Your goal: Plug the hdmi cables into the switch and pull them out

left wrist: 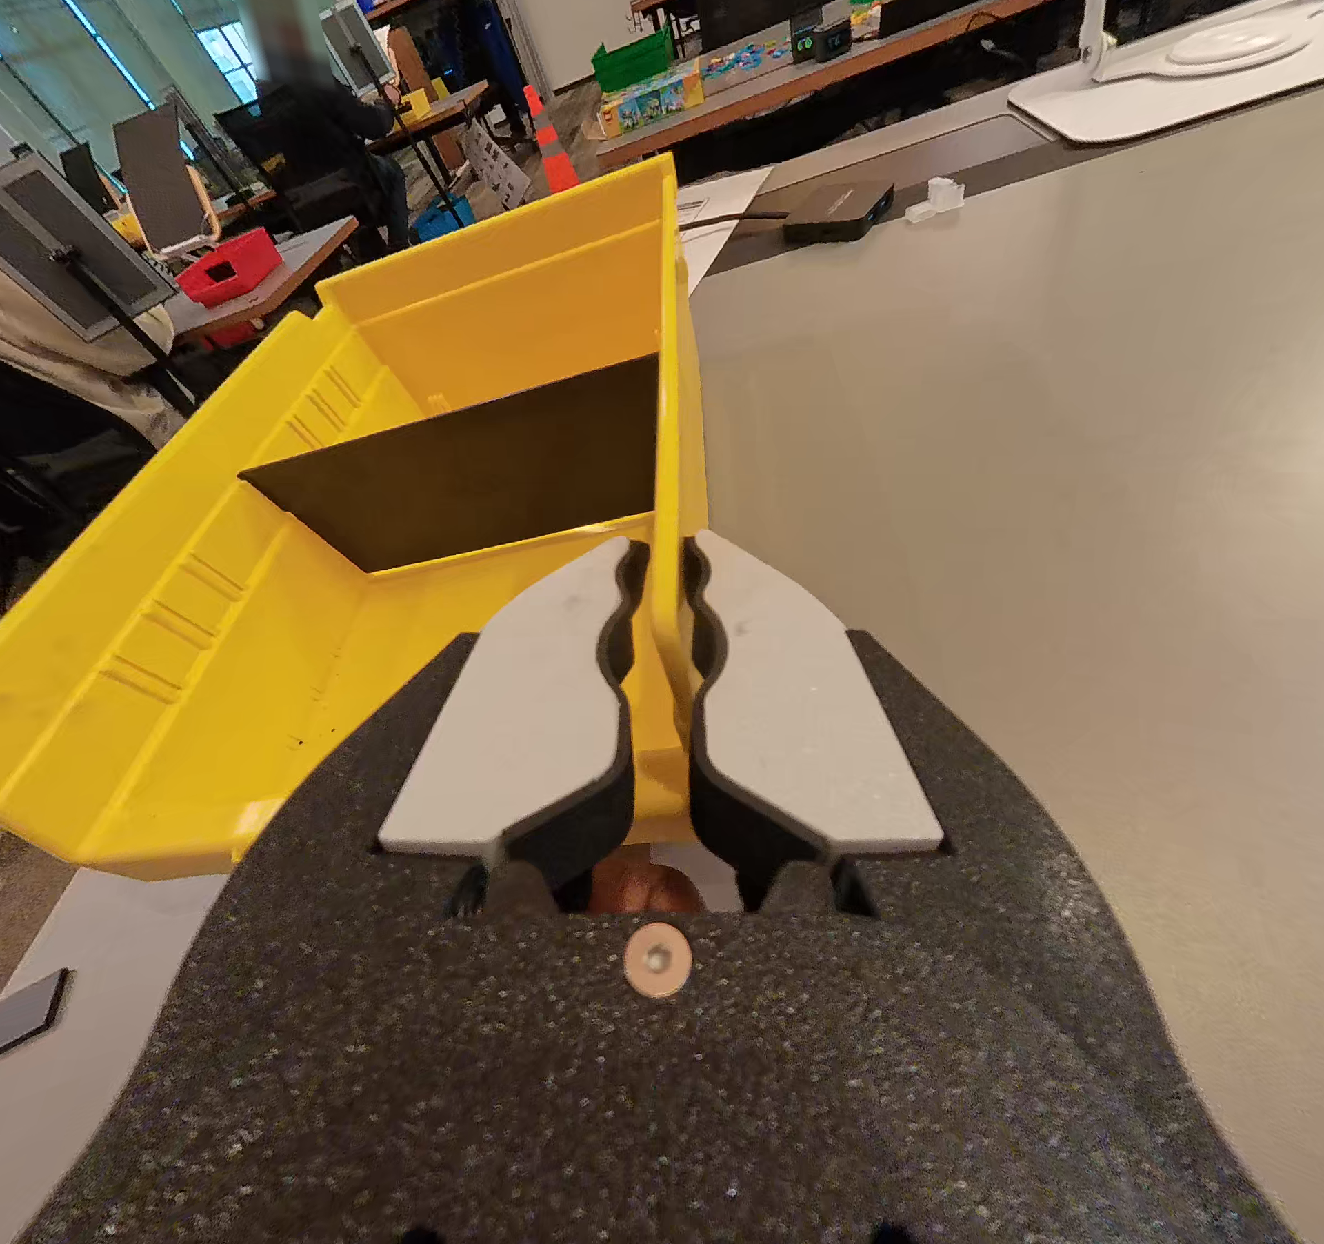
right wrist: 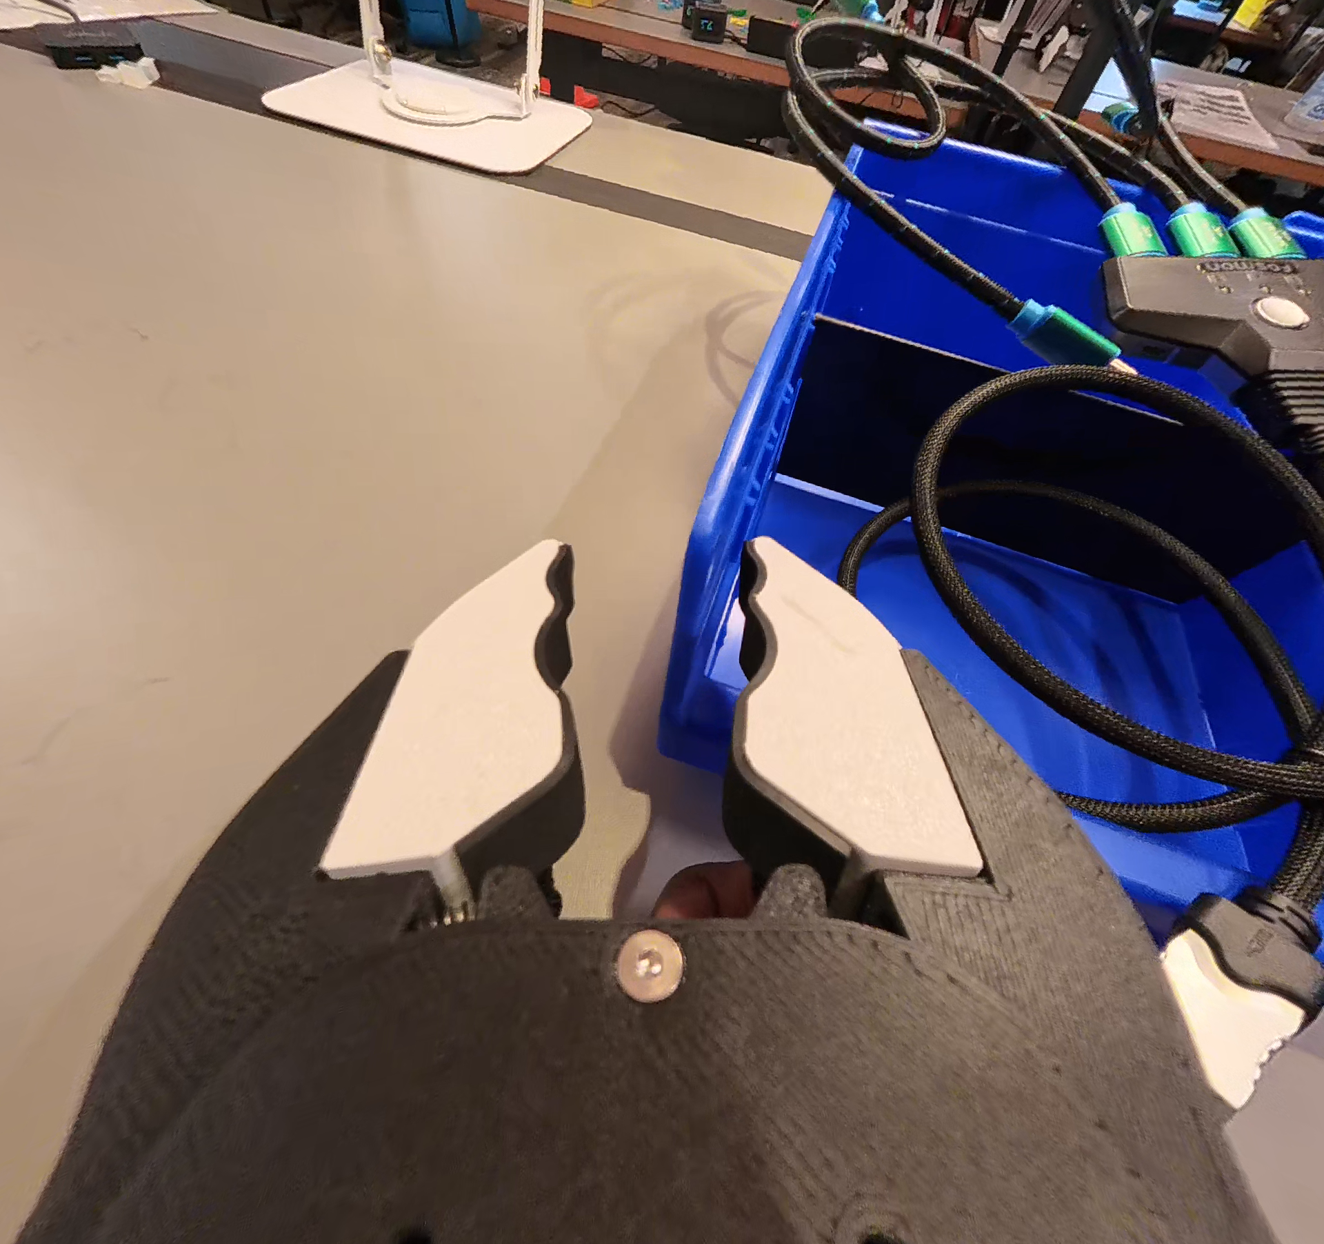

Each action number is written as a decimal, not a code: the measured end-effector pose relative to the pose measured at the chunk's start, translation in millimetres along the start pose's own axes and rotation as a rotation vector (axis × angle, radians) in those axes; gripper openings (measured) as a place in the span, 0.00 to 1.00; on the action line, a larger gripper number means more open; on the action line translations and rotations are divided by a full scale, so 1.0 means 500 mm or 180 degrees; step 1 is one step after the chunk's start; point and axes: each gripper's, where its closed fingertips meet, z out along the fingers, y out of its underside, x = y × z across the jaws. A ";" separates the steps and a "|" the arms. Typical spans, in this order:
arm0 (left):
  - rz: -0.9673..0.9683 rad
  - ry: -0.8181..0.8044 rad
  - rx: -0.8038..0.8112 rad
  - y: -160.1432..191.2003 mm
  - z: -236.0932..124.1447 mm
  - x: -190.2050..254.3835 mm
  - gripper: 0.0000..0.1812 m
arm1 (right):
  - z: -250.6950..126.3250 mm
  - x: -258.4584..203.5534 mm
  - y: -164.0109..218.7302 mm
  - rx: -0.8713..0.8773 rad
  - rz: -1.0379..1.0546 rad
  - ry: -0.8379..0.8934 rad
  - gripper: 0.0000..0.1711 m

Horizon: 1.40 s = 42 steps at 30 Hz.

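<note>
Yellow bin [left wrist: 215,636]: glossy smooth plastic.
Blue bin [right wrist: 752,493]: glossy plastic, ribbed wall.
Cables [right wrist: 1118,701]: black braided cloth sheath; plugs [right wrist: 1067,335] of shiny green metal.
Switch [right wrist: 1218,300]: matt black plastic.
Bench [right wrist: 286,386]: smooth matt grey.
Left hand-held gripper [left wrist: 666,558]: grainy black plastic, matt grey pads.

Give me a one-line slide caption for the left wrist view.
Left gripper clamps the side wall of an empty yellow bin on a grey table.

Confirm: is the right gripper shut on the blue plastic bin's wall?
No, the right gripper is open, its fingers apart beside the blue plastic bin with nothing between them.
</note>
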 end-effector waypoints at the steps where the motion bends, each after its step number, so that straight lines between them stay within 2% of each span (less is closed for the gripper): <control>1: 0.0040 0.0002 -0.0003 0.000 0.000 0.003 0.04 | 0.001 0.002 -0.002 -0.0011 0.0000 0.0017 0.26; 8: 0.0045 0.0102 -0.0033 -0.001 -0.003 0.010 0.03 | 0.007 0.013 -0.010 -0.0054 0.0019 0.0142 0.23; 12: 0.0017 0.0210 -0.0045 0.000 -0.013 0.017 0.03 | 0.010 0.032 -0.014 -0.0036 0.0010 0.0339 0.08; 17: 0.0166 0.0429 0.0081 0.002 -0.044 0.034 0.02 | 0.013 0.032 -0.015 -0.0049 -0.0151 0.0285 0.08; 21: 0.0358 0.0824 0.0311 -0.001 -0.089 0.068 0.02 | 0.009 0.028 -0.014 -0.0015 -0.0207 0.0102 0.08; 32: 0.0788 0.2489 0.0812 -0.022 -0.208 0.240 0.03 | 0.027 -0.021 -0.026 0.0061 -0.0273 -0.0636 0.06; 42: 0.1198 0.4282 0.0998 -0.026 -0.348 0.414 0.03 | 0.056 -0.123 -0.047 0.0040 -0.0557 -0.1831 0.06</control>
